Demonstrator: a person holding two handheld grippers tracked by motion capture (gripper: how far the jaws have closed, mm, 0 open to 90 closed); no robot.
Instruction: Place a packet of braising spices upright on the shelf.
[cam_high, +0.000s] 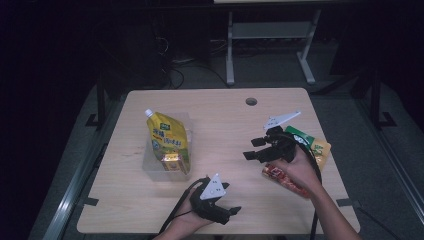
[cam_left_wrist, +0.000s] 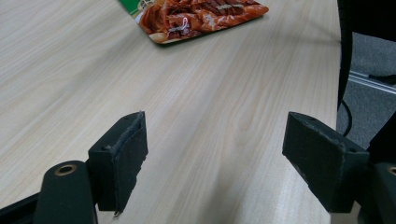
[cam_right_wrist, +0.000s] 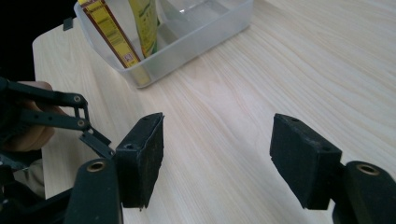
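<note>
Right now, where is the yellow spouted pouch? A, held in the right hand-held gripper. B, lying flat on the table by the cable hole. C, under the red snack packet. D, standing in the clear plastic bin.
D: the yellow spouted pouch stands in the clear plastic bin, and the right hand-held gripper is open and holds nothing.

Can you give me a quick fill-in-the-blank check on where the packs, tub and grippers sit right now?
1. The yellow spouted pouch stands in the clear plastic ____.
2. The jaws of the left gripper stand ____ with bare wooden table between them.
3. The red snack packet lies on the table under the person's ____ hand.
4. The jaws of the right gripper hold ____.

Missing words: tub; open; right; nothing
</note>
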